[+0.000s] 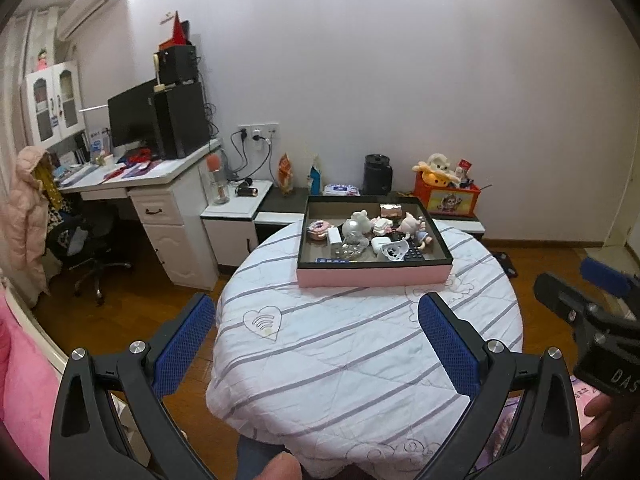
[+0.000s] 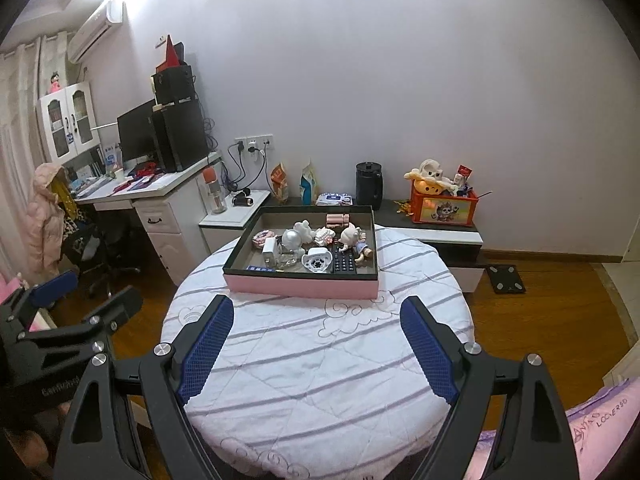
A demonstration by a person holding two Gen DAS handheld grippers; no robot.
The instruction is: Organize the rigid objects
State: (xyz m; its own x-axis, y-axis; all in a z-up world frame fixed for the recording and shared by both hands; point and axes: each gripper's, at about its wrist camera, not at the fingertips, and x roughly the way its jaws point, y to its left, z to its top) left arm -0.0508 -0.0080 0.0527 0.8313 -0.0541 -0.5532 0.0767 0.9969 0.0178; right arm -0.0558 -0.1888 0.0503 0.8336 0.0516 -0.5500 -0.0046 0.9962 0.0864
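Observation:
A pink-sided box (image 1: pixel 374 275) (image 2: pixel 300 287) with a dark rim stands at the far side of a round table with a striped white cloth (image 1: pixel 352 344) (image 2: pixel 312 360). In it lie several small things: white figurines (image 1: pixel 360 220) (image 2: pixel 304 230), a doll (image 1: pixel 414 226) (image 2: pixel 352 238), a black remote (image 1: pixel 414 254) (image 2: pixel 344 262), a white case (image 1: pixel 394 250) (image 2: pixel 317 261), a pink case (image 1: pixel 390 211) (image 2: pixel 337 219). My left gripper (image 1: pixel 316 320) is open and empty, over the near table. My right gripper (image 2: pixel 316 324) is open and empty, also short of the box.
A white desk (image 1: pixel 132 178) with a monitor and black boxes stands at the left, with an office chair (image 1: pixel 92 248) below. A low cabinet (image 2: pixel 436 236) behind the table carries a black kettle (image 2: pixel 369 190) and an orange toy box (image 2: pixel 444 204). Wooden floor surrounds the table.

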